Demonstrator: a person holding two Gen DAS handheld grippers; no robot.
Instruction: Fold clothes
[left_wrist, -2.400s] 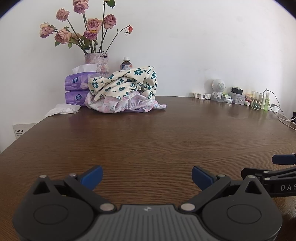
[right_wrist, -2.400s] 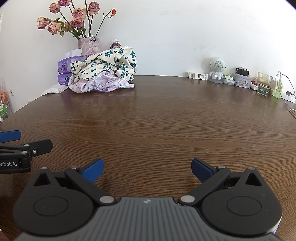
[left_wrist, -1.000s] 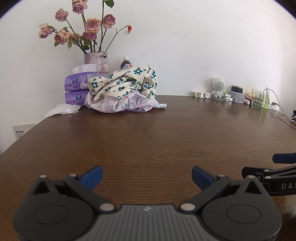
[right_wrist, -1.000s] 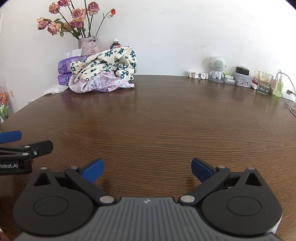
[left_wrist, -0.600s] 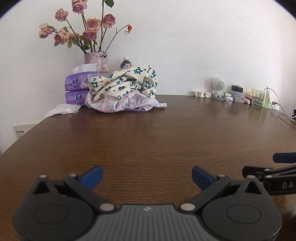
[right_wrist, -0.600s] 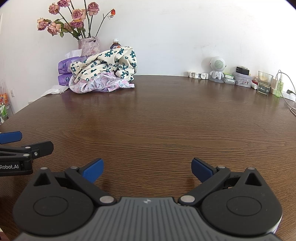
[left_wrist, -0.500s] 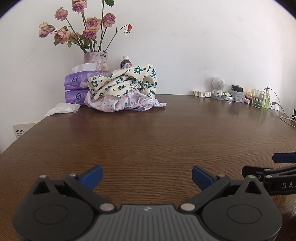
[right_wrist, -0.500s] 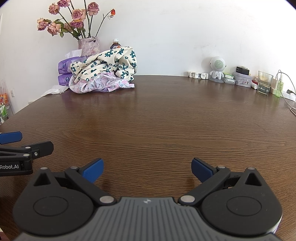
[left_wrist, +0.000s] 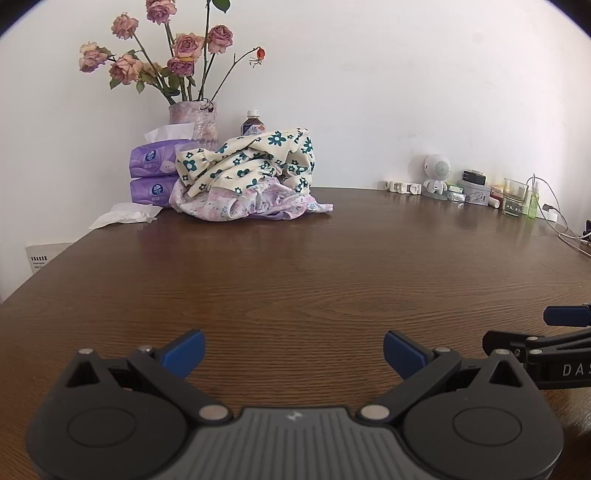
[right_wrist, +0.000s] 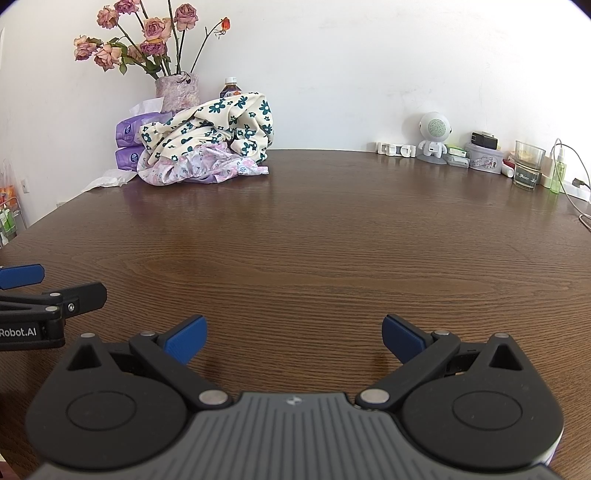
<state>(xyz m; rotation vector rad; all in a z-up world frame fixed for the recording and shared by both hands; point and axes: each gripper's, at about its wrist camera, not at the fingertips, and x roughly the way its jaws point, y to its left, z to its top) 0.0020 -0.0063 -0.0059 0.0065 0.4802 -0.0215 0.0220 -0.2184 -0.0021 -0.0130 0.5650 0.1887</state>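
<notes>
A heap of clothes sits at the table's far left: a cream garment with teal flowers (left_wrist: 255, 162) (right_wrist: 218, 125) lies crumpled on top of a pale lilac floral one (left_wrist: 255, 206) (right_wrist: 199, 168). My left gripper (left_wrist: 293, 354) hovers low over the near part of the brown wooden table (left_wrist: 314, 266), open, with nothing between its blue fingers. My right gripper (right_wrist: 293, 338) is beside it, also open and holding nothing. Each gripper shows at the edge of the other's view. Both are far from the heap.
Behind the clothes stand a vase of dried roses (left_wrist: 192, 118), two purple tissue packs (left_wrist: 153, 173), a bottle (left_wrist: 253, 123) and a loose tissue (left_wrist: 125, 218). Along the far right edge are a white robot figure (right_wrist: 434, 138), a tin, a glass (right_wrist: 528, 164) and cables (left_wrist: 569, 236).
Almost nothing differs. Both grippers stay open low over the table; the left view has shifted only very slightly, and the clothes heap lies untouched.
</notes>
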